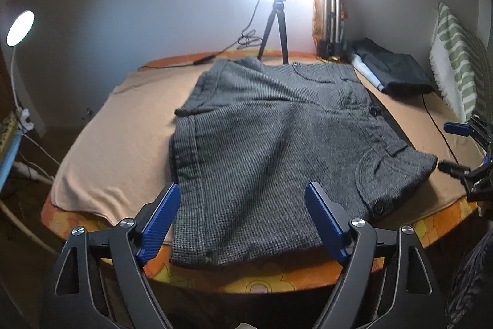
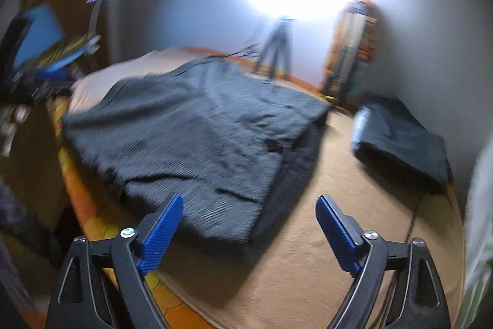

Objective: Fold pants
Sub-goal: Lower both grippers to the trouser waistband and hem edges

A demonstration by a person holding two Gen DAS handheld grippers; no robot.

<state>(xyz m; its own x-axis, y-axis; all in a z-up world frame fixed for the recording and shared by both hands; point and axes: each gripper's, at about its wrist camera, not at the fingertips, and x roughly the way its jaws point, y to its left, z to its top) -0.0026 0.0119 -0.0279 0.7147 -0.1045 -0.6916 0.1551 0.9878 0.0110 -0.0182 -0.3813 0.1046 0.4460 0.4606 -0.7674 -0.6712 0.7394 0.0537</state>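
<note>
Grey woven pants [image 1: 265, 150] lie folded into a squarish stack on a tan blanket [image 1: 117, 144], waistband and buttoned pocket toward the right. My left gripper [image 1: 243, 196] is open and empty, hovering over the near edge of the pants. In the right wrist view, which is blurred, the pants [image 2: 197, 125] lie ahead and to the left. My right gripper [image 2: 249, 205] is open and empty above their near right corner. The right gripper also shows at the right edge of the left wrist view [image 1: 462, 150].
A tripod [image 1: 274, 30] with a bright lamp stands at the far edge. A folded dark garment [image 1: 397, 67] lies at the far right beside a striped pillow [image 1: 459, 57]. A black cable [image 1: 437, 125] runs across the blanket. A desk lamp [image 1: 20, 26] stands at left.
</note>
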